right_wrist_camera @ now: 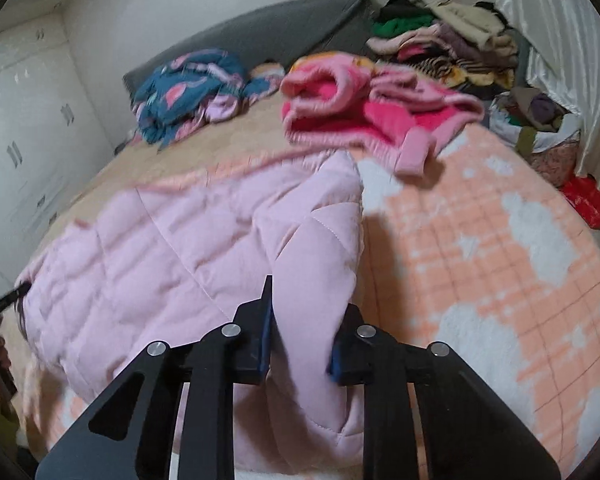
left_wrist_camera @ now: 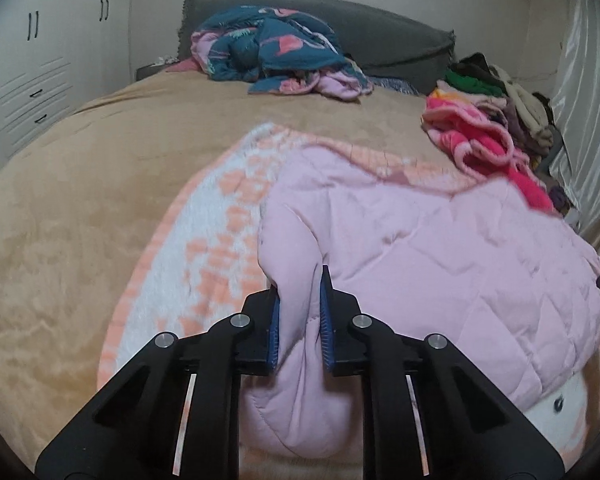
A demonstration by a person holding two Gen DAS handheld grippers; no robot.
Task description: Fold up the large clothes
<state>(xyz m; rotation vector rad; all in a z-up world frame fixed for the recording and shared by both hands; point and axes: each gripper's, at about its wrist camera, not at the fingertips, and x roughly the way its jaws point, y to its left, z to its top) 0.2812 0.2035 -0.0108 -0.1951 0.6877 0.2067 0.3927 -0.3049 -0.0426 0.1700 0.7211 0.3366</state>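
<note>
A pale pink quilted garment lies spread on an orange-and-white blanket on the bed. My left gripper is shut on a bunched fold at the garment's near left edge, the blue pads pressing the fabric from both sides. In the right wrist view the same pink garment stretches off to the left. My right gripper is shut on a thick fold of its near right edge, above the orange-and-white blanket. The far tip of the left gripper shows at that view's left edge.
A tan bedspread covers the bed. A teal and pink bundle lies by the dark headboard cushion. A bright pink fleece garment and a stack of clothes sit at the far right. White wardrobes stand left, a curtain right.
</note>
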